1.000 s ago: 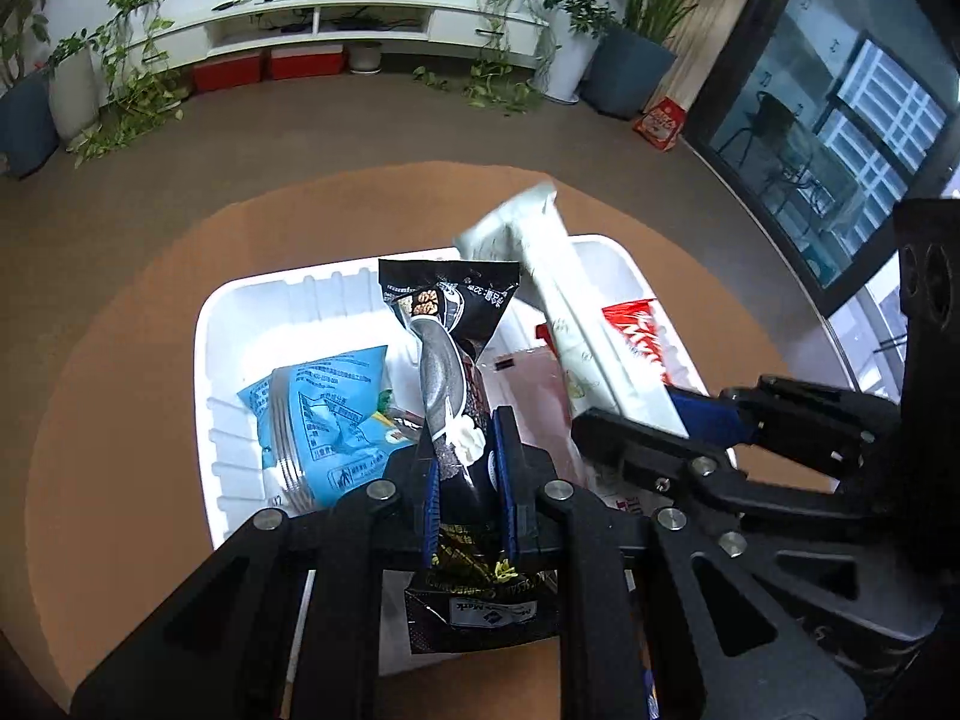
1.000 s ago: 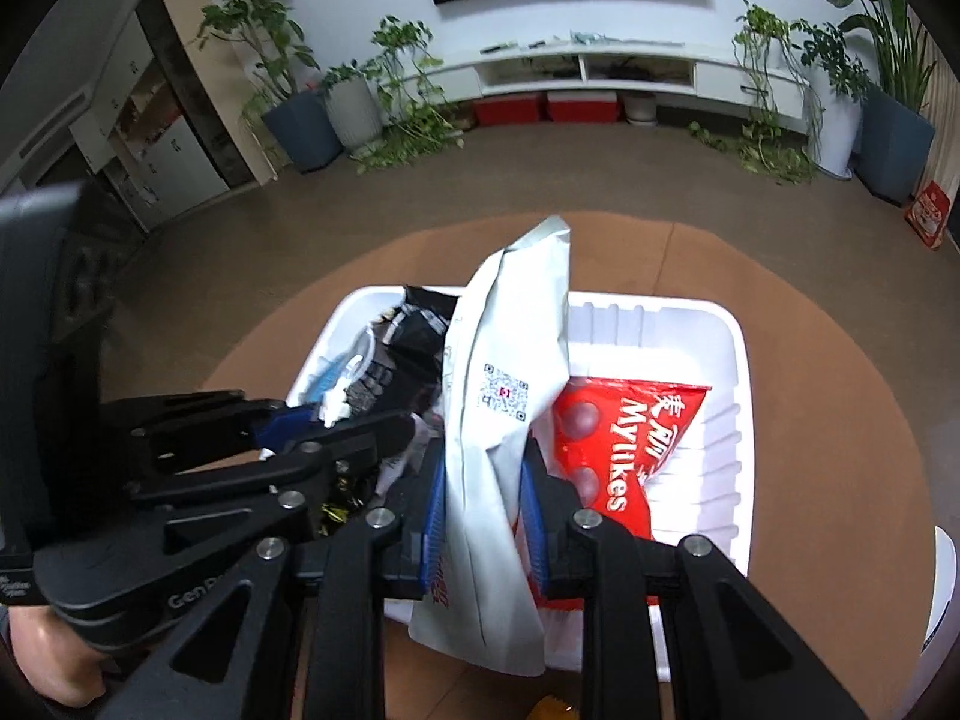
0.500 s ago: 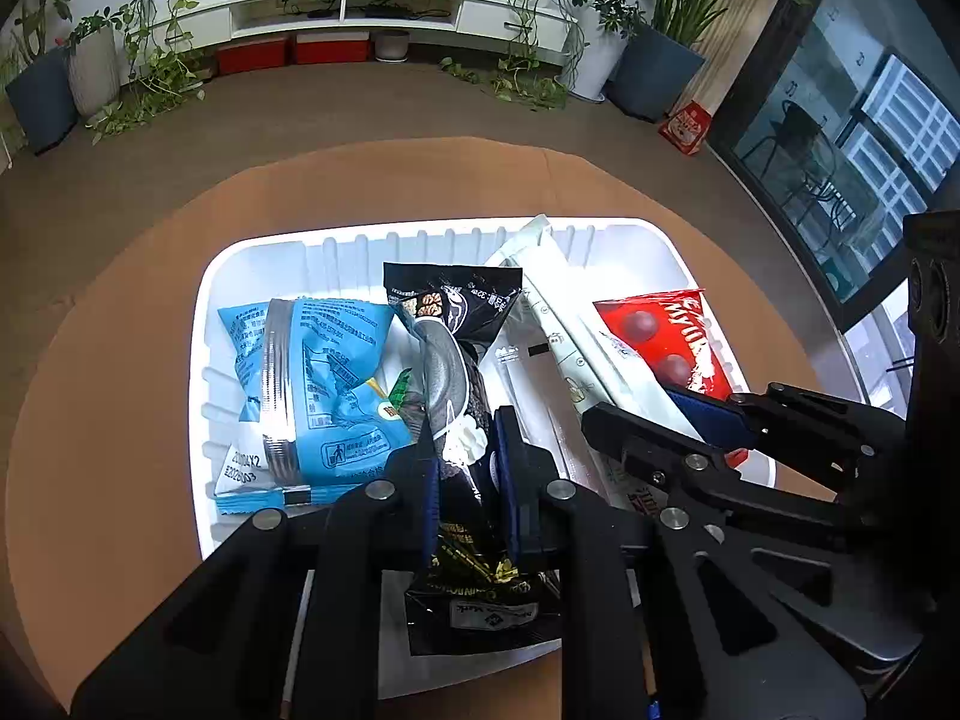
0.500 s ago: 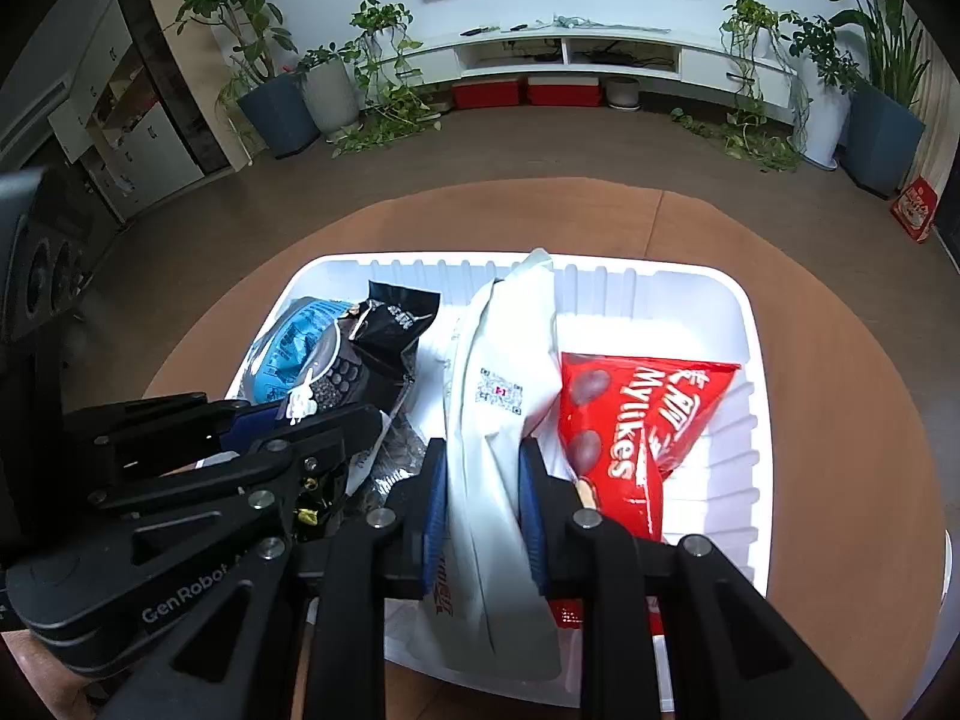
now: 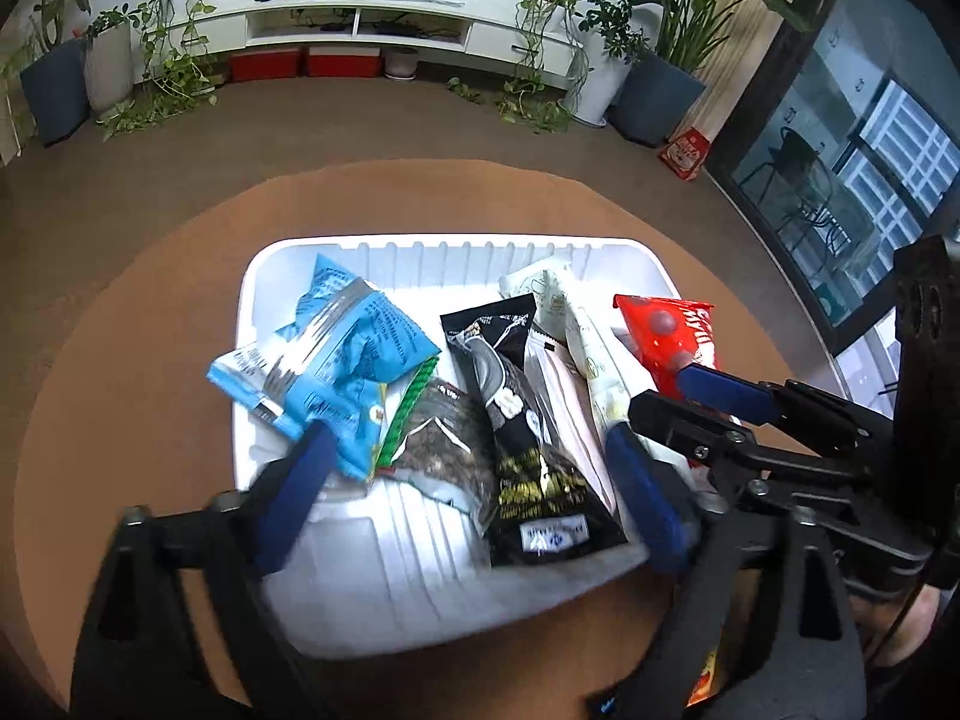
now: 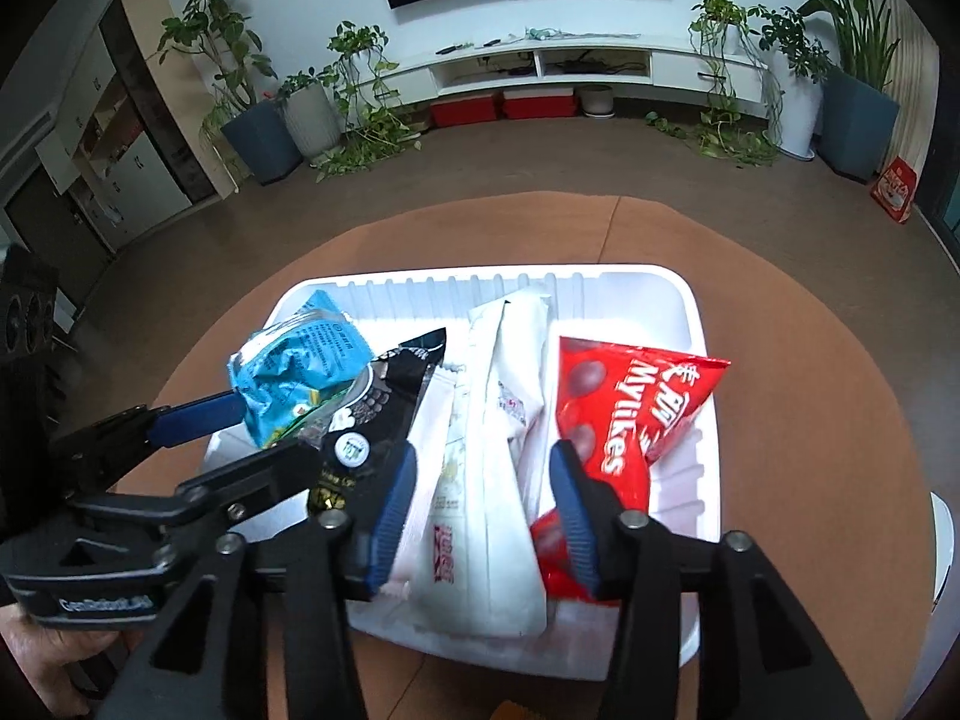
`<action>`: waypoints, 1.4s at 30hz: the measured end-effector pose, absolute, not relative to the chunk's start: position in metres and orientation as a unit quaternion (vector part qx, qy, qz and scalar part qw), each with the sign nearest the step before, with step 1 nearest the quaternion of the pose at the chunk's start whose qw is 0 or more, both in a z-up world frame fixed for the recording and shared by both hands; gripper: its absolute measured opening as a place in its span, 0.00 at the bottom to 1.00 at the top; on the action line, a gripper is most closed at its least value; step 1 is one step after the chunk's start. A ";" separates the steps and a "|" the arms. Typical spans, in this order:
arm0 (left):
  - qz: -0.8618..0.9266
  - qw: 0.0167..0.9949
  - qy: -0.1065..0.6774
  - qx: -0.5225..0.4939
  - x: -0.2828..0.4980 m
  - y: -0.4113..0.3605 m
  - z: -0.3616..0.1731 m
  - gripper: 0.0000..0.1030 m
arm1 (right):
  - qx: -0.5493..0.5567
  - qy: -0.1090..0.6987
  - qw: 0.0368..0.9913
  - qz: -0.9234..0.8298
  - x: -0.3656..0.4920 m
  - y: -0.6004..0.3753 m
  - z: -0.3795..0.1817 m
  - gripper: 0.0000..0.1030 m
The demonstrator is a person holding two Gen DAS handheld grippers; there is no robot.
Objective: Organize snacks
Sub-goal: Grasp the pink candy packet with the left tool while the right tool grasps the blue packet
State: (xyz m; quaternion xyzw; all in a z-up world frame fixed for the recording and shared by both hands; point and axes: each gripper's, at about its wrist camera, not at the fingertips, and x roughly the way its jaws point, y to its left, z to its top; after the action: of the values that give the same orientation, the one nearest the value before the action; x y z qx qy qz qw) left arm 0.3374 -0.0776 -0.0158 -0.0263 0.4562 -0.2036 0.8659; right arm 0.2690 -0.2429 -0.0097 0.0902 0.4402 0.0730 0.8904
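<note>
Since half a second ago both grippers have let go and spread wide. In the left wrist view the left gripper (image 5: 462,492) stands open and empty over the near edge of the white tray (image 5: 456,252), with the black packet (image 5: 528,438) lying flat between its fingers, the blue packet (image 5: 336,360) toward the tray's left edge; its print is too small to read. The blue packet sits high and crumpled, so I judge it could slide over the left rim if a finger brushes it. In the right wrist view the right gripper (image 6: 486,504) is likewise open, holding nothing, the white packet (image 6: 498,450) resting between its fingers and overhanging the tray's near edge, where pulling back carelessly might drag it out. The red bag (image 6: 630,408) beside it reads "Mylikes"; the left gripper's body shows "GenRobot"
</note>
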 end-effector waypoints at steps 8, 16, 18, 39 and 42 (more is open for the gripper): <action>-0.239 0.891 0.385 0.027 0.262 -0.047 0.033 1.00 | 0.147 0.348 0.917 0.125 0.196 -0.260 0.036 0.86; -0.295 0.872 0.370 0.128 0.180 -0.013 0.036 1.00 | 0.187 0.335 0.913 0.137 0.097 -0.270 0.021 0.92; -0.312 0.851 0.395 0.150 0.172 -0.002 0.022 1.00 | 0.190 0.344 0.911 0.126 0.081 -0.270 0.013 0.92; -0.412 0.736 0.412 0.346 0.191 -0.004 -0.042 0.90 | 0.123 0.484 0.857 0.131 0.072 -0.173 -0.046 0.57; -0.414 0.710 0.426 0.378 0.194 -0.010 -0.058 0.82 | 0.122 0.495 0.851 0.126 0.074 -0.171 -0.052 0.57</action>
State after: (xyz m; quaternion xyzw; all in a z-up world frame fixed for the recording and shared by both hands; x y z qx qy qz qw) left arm 0.1938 -0.0097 -0.0583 0.3777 0.4259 -0.4144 0.7100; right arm 0.0742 -0.1713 -0.0520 0.1215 0.4949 0.1259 0.8512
